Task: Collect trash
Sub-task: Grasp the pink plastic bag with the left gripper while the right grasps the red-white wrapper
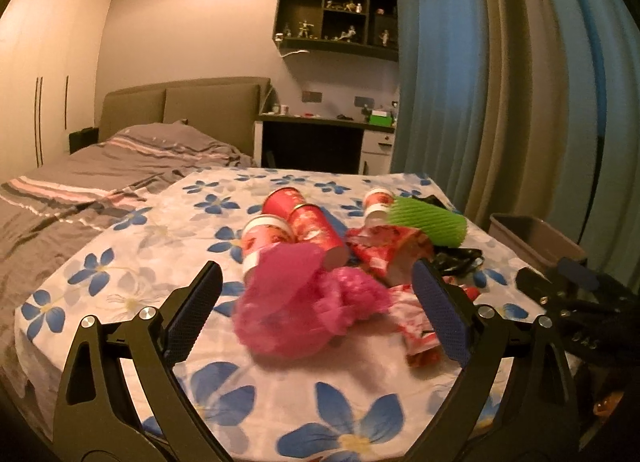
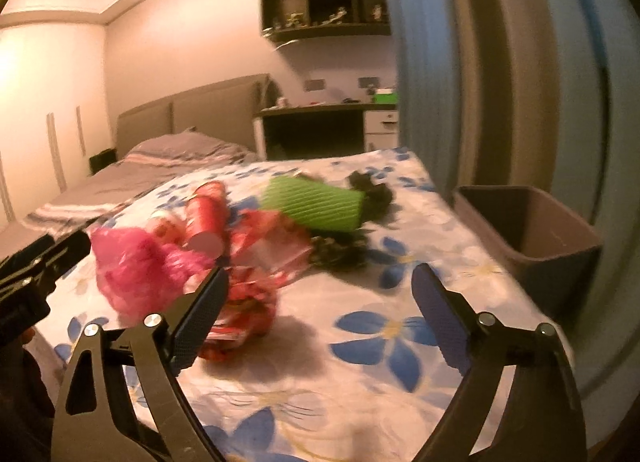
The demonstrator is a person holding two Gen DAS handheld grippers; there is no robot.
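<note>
Both claws gape wide, grasping nothing. The left claw (image 1: 316, 294) frames a pink mesh wad (image 1: 304, 302) on the bed (image 1: 168, 229). The right claw (image 2: 320, 294) hangs over flowered sheet beside a red wrapper (image 2: 248, 302).

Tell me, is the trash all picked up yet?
Not yet. The bin beside the bed looks empty. Both grippers, left and right, have open jaws holding nothing. The pink bag, red cups, wrappers and green sleeve remain on the bed.

Trash pile on floral bedsheet (image 1: 168, 221): crumpled pink plastic bag (image 1: 304, 306) in front, red cups (image 1: 316, 234) lying on sides, green ribbed sleeve (image 1: 430, 221) tipped over, black bag (image 2: 344, 250), red wrappers (image 1: 384, 254); brown bin (image 2: 532, 238) beside the bed.
</note>
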